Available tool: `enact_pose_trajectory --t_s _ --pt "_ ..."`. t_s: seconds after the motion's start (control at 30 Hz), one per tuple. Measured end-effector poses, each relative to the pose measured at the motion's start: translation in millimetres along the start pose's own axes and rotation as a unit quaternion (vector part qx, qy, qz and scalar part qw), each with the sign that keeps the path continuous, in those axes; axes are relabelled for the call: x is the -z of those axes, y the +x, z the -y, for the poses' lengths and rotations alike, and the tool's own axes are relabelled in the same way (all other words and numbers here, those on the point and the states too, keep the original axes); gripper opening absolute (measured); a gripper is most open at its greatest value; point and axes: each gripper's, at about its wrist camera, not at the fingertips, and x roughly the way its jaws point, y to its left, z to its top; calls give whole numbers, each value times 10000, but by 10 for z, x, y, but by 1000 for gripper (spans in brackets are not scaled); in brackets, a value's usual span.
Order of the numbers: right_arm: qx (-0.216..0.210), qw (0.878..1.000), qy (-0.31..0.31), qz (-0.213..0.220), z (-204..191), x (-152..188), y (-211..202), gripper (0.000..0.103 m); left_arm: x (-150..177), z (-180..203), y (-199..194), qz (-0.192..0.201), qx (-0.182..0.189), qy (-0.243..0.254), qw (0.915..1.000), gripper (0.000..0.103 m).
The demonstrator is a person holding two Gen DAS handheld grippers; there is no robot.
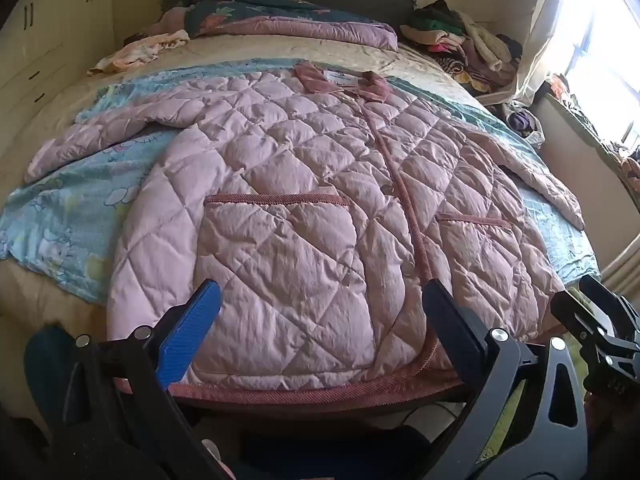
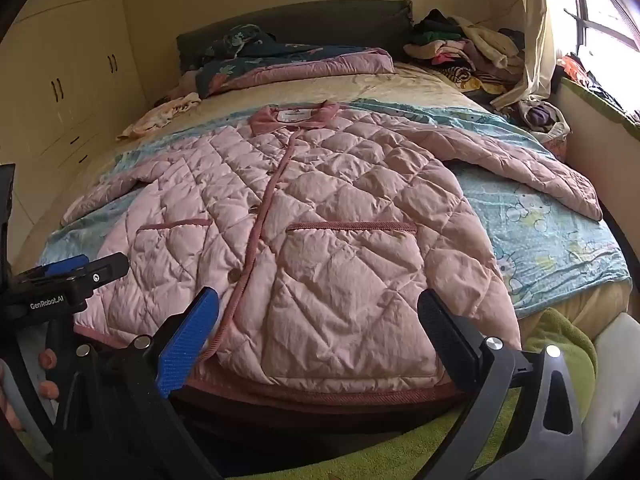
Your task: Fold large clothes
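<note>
A large pink quilted jacket [image 1: 304,200] lies flat and face up on the bed, collar at the far end, both sleeves spread out to the sides, hem at the near edge. It also shows in the right wrist view [image 2: 328,216]. My left gripper [image 1: 320,304] is open and empty, hovering over the hem left of the button placket. My right gripper [image 2: 320,312] is open and empty over the hem's right half. The right gripper shows at the lower right of the left wrist view [image 1: 596,320]. The left gripper's body shows at the left of the right wrist view [image 2: 68,280].
A light blue cartoon sheet [image 1: 60,216] lies under the jacket. Folded quilts [image 1: 280,16] lie by the headboard. A pile of clothes [image 1: 468,44] sits at the far right corner. Cupboards [image 2: 60,92] stand on the left, a window [image 2: 600,20] on the right. A green towel [image 2: 560,340] lies near the foot.
</note>
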Motion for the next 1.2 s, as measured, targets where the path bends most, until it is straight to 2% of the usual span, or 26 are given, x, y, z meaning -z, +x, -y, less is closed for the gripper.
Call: enact_pose_trajectory --t_s 0.37,1.2 --pt "-134 9999 57 1 77 20 22 99 -4 -7 2 34 -13 -9 10000 94" --pt "-35 10000 -59 -2 -23 4 6 99 -29 -1 -24 65 -41 14 10000 94"
